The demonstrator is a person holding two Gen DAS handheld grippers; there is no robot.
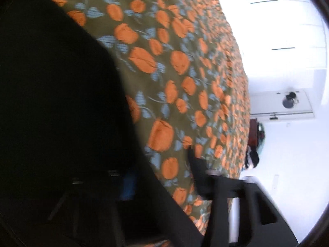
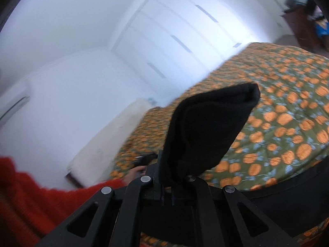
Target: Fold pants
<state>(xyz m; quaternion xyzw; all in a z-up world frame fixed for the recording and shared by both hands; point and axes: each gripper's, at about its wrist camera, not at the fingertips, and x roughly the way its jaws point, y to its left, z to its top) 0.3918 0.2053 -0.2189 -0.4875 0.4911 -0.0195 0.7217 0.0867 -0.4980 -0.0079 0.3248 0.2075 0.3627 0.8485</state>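
The black pants [image 1: 57, 103] fill the left half of the left wrist view and hang close to the lens, over the flowered bedspread [image 1: 174, 72]. My left gripper [image 1: 168, 164] shows one black finger [image 1: 198, 164] at the cloth's edge. The cloth hides the other finger, so its grip is unclear. In the right wrist view my right gripper [image 2: 162, 173] is shut on a thick fold of the pants [image 2: 211, 123], which rises out of the jaws above the bedspread [image 2: 287, 113]. More black cloth [image 2: 287, 197] trails off at the lower right.
A person's red sleeve [image 2: 41, 195] and hand [image 2: 133, 171] reach in from the left. A white headboard or cushion [image 2: 107, 140] lies along the bed's far side. White wardrobe doors [image 2: 185, 30] stand behind it, and dark wooden furniture [image 2: 300, 26] with clutter stands past the bed's corner.
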